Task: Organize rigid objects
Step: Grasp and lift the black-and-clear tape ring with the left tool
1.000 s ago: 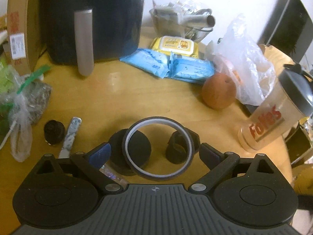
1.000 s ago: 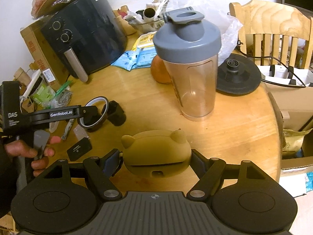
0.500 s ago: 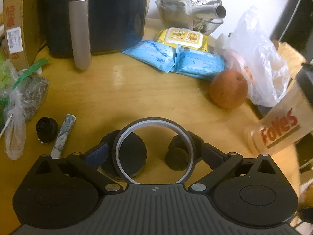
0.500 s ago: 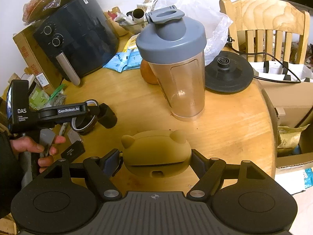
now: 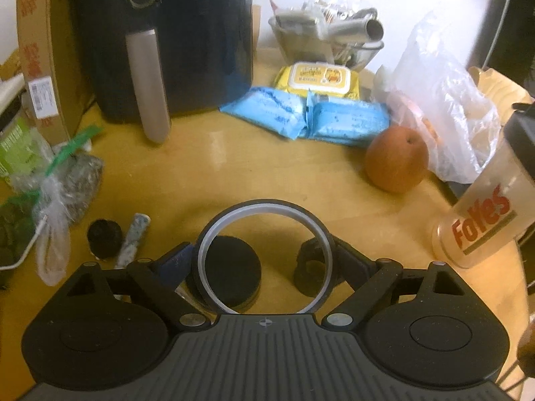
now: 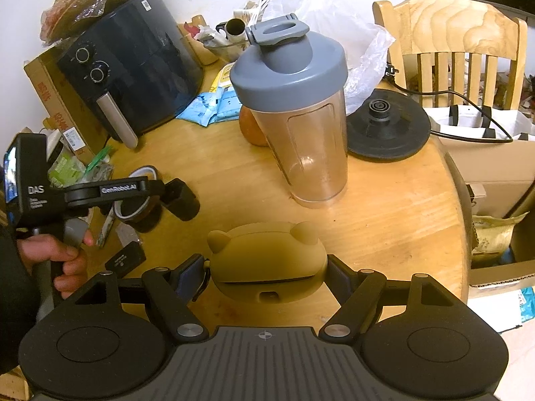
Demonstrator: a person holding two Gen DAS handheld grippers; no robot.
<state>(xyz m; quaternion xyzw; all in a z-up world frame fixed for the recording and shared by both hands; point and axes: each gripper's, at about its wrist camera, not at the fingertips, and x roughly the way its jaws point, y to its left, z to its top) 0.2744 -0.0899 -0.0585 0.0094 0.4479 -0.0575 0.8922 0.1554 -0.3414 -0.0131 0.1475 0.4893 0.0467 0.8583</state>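
My left gripper [image 5: 264, 260] is shut on a tape roll [image 5: 264, 212], a grey-rimmed ring held upright a little above the wooden table [image 5: 207, 173]. Through the ring I see a black round lid [image 5: 234, 264] and a small black cylinder [image 5: 309, 275] on the table. My right gripper [image 6: 265, 275] is shut on an olive bear-eared case [image 6: 267, 250], held above the table's near edge. The left gripper [image 6: 133, 197] with the tape roll [image 6: 132, 204] also shows at the left of the right wrist view.
A shaker bottle [image 6: 297, 117] stands mid-table, with an orange fruit [image 5: 396, 158] behind it. A black air fryer [image 5: 160, 43], blue packets [image 5: 301, 117], plastic bags [image 5: 444, 113], a kettle base [image 6: 388, 127] and a chair [image 6: 451, 50] ring the table. A small knob [image 5: 103, 237] and stick [image 5: 133, 237] lie left.
The left gripper has lifted the tape roll slightly and shifted a little. The right gripper has moved with the bear case still held.
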